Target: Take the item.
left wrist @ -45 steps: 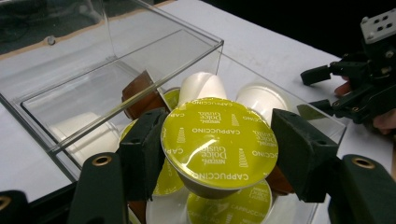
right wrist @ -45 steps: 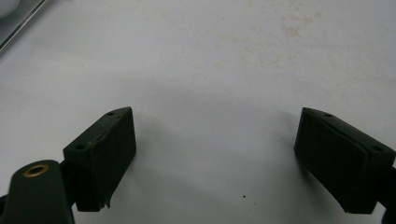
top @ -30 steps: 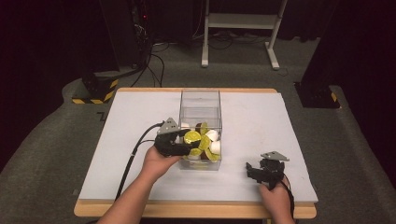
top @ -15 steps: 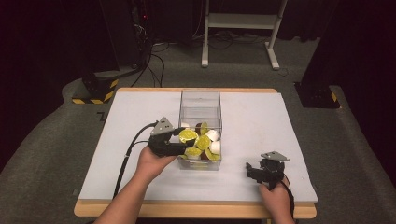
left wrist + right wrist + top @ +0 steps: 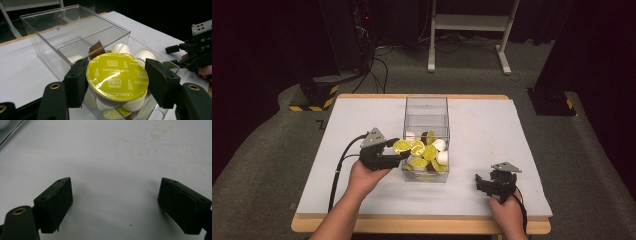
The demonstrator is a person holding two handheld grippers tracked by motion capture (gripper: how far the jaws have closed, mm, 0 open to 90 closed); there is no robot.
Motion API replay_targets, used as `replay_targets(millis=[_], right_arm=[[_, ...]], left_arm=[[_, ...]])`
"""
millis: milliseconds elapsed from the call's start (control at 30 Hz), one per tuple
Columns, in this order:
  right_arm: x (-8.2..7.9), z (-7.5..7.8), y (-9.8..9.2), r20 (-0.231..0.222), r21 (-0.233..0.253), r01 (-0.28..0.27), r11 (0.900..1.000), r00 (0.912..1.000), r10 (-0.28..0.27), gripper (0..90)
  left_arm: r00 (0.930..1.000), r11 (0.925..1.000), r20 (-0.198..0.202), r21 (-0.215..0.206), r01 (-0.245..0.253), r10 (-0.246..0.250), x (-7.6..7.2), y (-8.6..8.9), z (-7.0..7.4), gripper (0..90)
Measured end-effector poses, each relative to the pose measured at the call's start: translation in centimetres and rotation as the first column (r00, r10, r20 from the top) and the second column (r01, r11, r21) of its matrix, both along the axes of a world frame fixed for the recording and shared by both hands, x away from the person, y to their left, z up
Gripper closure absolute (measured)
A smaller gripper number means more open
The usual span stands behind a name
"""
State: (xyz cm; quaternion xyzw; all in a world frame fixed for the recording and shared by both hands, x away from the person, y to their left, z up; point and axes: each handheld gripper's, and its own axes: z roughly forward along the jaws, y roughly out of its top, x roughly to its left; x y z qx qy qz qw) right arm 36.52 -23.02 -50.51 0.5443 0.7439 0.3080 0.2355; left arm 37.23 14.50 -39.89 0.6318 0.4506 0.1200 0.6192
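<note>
Over near end of clear box [image 5: 426, 137], left gripper [image 5: 398, 151] pinches yellow-lidded capsule [image 5: 117, 75] between its fingers [image 5: 76, 81]. Since a second ago, gripper has drawn slightly back toward box's left rim, capsule lifted with it; likely a removal under way. Right gripper [image 5: 484, 181] unmoved on white desk [image 5: 522, 150], fingers [image 5: 53, 200] spread, empty. Left gripper view reads "Cappuccino" on lid, brown and white capsules beneath; high view gives box's place mid-desk.
</note>
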Motion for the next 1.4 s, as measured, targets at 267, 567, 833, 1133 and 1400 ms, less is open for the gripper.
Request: replay_targets(millis=[267,567,833,1133,1400], right_arm=[[0.0,0.0,0.0,-0.001,0.001,0.001,1.000,1.0000,-0.001,12.7],[0.0,0.0,0.0,-0.001,0.001,0.001,1.000,1.0000,-0.001,12.8],[0.0,0.0,0.0,-0.001,0.001,0.001,1.000,1.0000,-0.001,12.8],[0.0,0.0,0.0,-0.001,0.001,0.001,1.000,1.0000,-0.001,12.8],[0.0,0.0,0.0,-0.001,0.001,0.001,1.000,1.0000,-0.001,12.8]], left_arm=[[0.9985,0.9985,0.003,-0.013,-0.054,0.054,-0.4,2.1,-0.3,38.0],[0.9939,0.9938,-0.001,-0.008,-0.111,0.111,-0.6,4.3,-1.0,38.0],[0.9897,0.9892,-0.005,0.033,-0.143,0.143,-0.7,5.4,-2.4,38.0],[0.9793,0.9792,-0.007,0.019,-0.202,0.202,-0.4,7.1,-3.3,38.0],[0.9720,0.9713,-0.007,0.038,-0.235,0.235,0.7,8.1,-4.0,38.0]])
